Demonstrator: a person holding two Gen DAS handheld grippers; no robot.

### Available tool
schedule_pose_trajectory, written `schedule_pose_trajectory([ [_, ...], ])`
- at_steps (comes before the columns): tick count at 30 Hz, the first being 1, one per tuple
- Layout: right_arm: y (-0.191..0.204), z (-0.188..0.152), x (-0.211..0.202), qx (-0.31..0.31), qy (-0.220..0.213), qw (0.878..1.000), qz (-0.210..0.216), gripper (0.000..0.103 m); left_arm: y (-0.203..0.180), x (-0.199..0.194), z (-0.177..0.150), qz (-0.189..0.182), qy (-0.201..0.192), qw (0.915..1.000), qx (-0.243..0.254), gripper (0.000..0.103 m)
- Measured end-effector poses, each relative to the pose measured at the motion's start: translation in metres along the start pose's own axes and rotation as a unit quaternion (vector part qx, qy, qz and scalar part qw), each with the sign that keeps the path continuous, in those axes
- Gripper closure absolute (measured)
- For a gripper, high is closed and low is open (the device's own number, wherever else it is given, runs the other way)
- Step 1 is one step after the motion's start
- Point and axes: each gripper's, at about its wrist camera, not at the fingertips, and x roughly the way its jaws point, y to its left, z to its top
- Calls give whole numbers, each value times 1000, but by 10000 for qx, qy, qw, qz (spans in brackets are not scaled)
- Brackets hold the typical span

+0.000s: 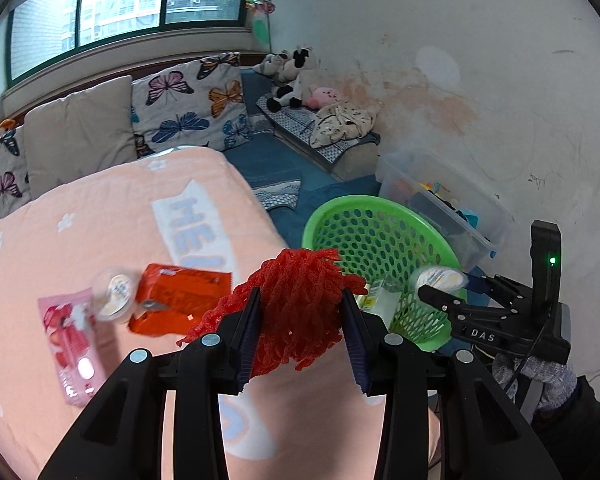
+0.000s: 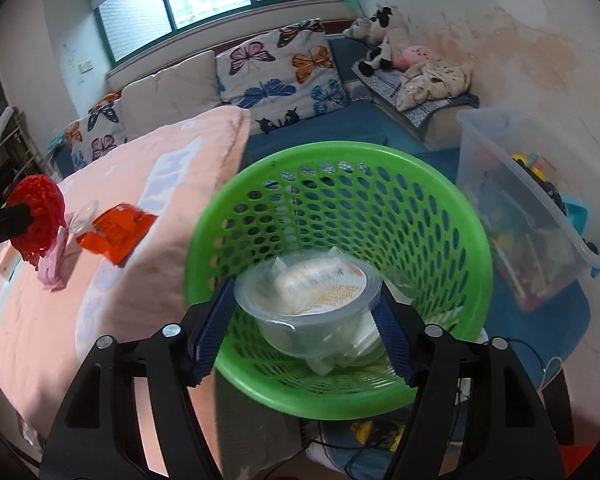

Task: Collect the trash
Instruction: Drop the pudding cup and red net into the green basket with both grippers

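My left gripper [image 1: 300, 316] is shut on a red foam fruit net [image 1: 300, 300] and holds it above the peach blanket [image 1: 100, 216] near the bed's edge. The net also shows in the right wrist view [image 2: 36, 208]. My right gripper [image 2: 306, 312] is shut on a clear plastic cup with a peeled lid [image 2: 312, 296] and holds it over the green mesh basket [image 2: 340, 152]. In the left wrist view the cup [image 1: 440, 278] sits above the basket rim [image 1: 340, 204]. On the blanket lie an orange-red wrapper [image 1: 180, 300], a small clear cup [image 1: 114, 294] and a pink packet [image 1: 72, 340].
White paper trash lies in the basket [image 1: 380, 296]. A clear storage bin of toys [image 2: 540, 208] stands right of the basket on blue floor mats. Butterfly cushions [image 1: 192, 104] and plush toys [image 1: 292, 76] line the window bench behind.
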Motion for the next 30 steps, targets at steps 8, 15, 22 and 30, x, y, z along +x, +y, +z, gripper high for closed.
schedule_pose_trajectory([
  [8,-17,-3,-9,186,-114,9998,9,31,-28,23,16,-186,50,9996,202,65],
  [15,-25,-6,-23,216,-238,9995,2,31,-48,48,23,-337,209,9988,283,65],
  [22,-34,-11,-32,323,-308,9990,14,31,-62,70,24,-505,395,9975,301,65],
  [30,-40,-18,-35,385,-285,9989,10,31,-66,88,21,-748,577,9955,73,47],
])
